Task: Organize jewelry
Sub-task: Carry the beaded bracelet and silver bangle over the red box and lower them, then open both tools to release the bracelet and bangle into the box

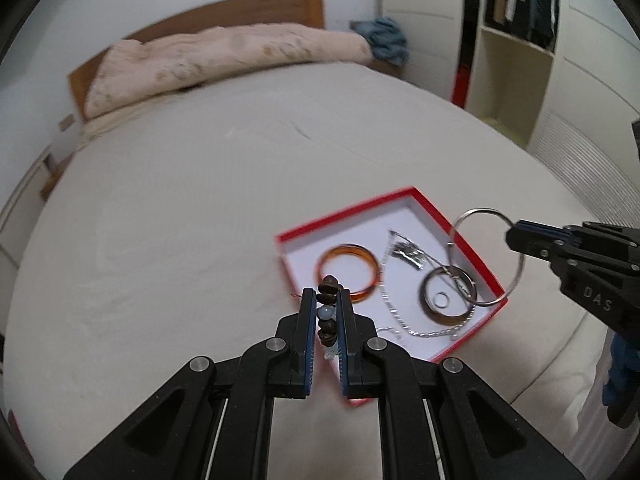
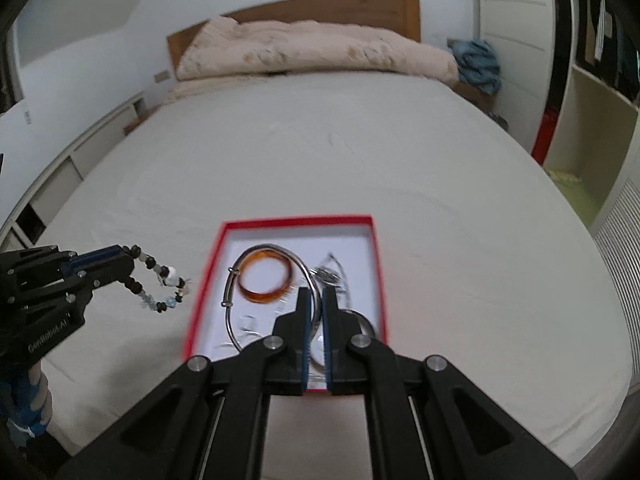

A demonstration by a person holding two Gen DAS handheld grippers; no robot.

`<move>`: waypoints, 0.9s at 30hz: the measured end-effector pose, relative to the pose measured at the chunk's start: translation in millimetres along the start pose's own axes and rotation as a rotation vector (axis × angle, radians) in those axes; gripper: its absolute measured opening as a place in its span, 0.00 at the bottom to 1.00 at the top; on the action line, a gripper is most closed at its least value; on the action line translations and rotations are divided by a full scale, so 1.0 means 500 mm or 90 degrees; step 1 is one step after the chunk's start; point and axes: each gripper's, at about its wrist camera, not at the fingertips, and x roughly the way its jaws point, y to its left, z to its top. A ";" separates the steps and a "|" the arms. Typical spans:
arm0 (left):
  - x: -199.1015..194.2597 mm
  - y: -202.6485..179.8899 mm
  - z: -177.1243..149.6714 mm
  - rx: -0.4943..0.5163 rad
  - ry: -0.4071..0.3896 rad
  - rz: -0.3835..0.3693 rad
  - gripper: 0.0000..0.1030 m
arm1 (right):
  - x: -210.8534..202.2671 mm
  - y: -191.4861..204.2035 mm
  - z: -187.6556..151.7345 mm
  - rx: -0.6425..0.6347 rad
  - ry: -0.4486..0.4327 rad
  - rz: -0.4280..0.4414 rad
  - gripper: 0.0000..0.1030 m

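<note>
A red box (image 1: pixel 416 194) (image 2: pixel 296 221) with a white inside lies on the bed. In it are an amber bangle (image 1: pixel 347 253) (image 2: pixel 264 298), a silver chain (image 1: pixel 404 322), a dark bangle (image 1: pixel 448 318) and a small ring (image 1: pixel 441 300). My left gripper (image 1: pixel 327 298) (image 2: pixel 126 258) is shut on a beaded bracelet (image 1: pixel 326 314) (image 2: pixel 160 280) of brown and pale beads, held left of the box. My right gripper (image 2: pixel 315 294) (image 1: pixel 510 236) is shut on a thin silver bangle (image 1: pixel 482 212) (image 2: pixel 232 292), held above the box.
The bed sheet (image 1: pixel 200 200) is pale grey. A pink duvet (image 1: pixel 224 60) lies against the wooden headboard (image 2: pixel 320 8). A blue cloth (image 1: pixel 386 38) sits at the bed's far right corner. An open wardrobe (image 1: pixel 516 40) stands at the right.
</note>
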 end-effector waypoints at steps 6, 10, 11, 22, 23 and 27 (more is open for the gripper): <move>0.118 -0.048 -0.006 0.012 0.058 -0.029 0.09 | 0.092 -0.036 -0.028 0.002 0.047 -0.009 0.05; 0.178 -0.058 -0.032 0.012 0.099 -0.033 0.09 | 0.147 -0.048 -0.060 0.008 0.085 -0.007 0.05; 0.190 -0.061 -0.040 0.015 0.108 -0.033 0.09 | 0.160 -0.052 -0.068 0.012 0.094 -0.008 0.05; 0.230 -0.048 -0.070 -0.025 0.139 -0.044 0.32 | 0.189 -0.068 -0.097 0.035 0.122 -0.022 0.07; 0.223 -0.047 -0.070 -0.029 0.133 -0.044 0.38 | 0.186 -0.068 -0.098 0.035 0.123 -0.024 0.08; 0.196 -0.041 -0.064 -0.031 0.117 -0.040 0.42 | 0.163 -0.065 -0.093 0.037 0.113 -0.026 0.27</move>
